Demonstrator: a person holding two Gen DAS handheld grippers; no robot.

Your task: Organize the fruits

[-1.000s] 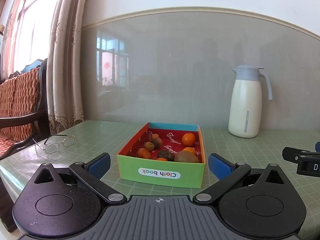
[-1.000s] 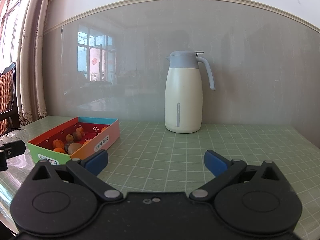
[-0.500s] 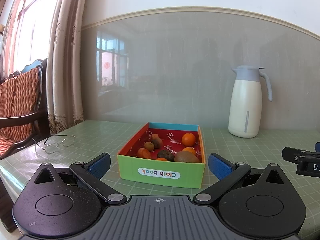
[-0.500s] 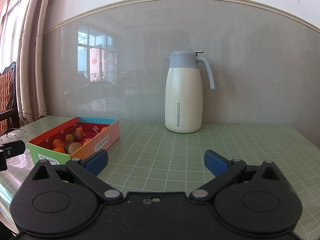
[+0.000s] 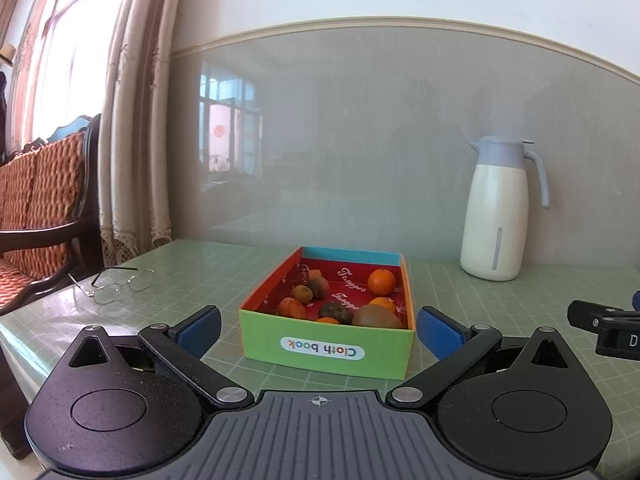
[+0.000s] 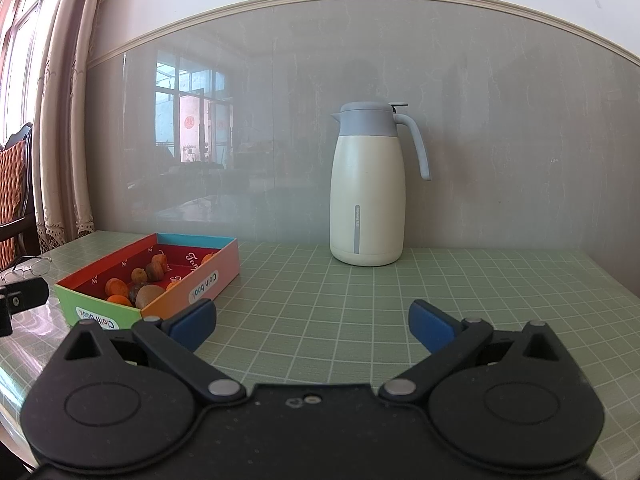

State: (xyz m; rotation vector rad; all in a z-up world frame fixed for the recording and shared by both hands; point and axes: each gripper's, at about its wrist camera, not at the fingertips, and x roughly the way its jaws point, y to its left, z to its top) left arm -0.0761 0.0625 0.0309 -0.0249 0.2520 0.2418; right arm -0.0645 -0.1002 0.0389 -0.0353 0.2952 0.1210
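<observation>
Starting at the far left of the left wrist view, a wooden chair with an orange woven cushion (image 5: 36,200) stands beside a lace-edged curtain (image 5: 132,120), and a pair of wire-rimmed glasses (image 5: 116,284) lies folded open on the green grid-patterned surface (image 5: 224,264). Next comes the left gripper (image 5: 318,326) — its blue-padded fingers spread wide and holding nothing, with the near green end of the box framed between them but not touched. That box (image 5: 328,348), labelled "Cloth book" and lined in red, sits on the surface with the fruits inside it: a small brown fruit (image 5: 302,293) and a darker one (image 5: 319,286) near the left wall, an orange piece (image 5: 292,307) in front of them, a dark wrinkled fruit (image 5: 335,311) in the middle, a kiwi (image 5: 377,317) at the near right, and a mandarin (image 5: 381,282) towards the far right corner. Further right, well apart from the box, a cream thermos jug with a grey-blue lid (image 5: 496,212) stands upright against the wall panel. The right gripper (image 6: 312,326) is rightmost — in its own view its fingers are likewise wide apart and empty over bare surface, the box off to its left and the jug ahead.
</observation>
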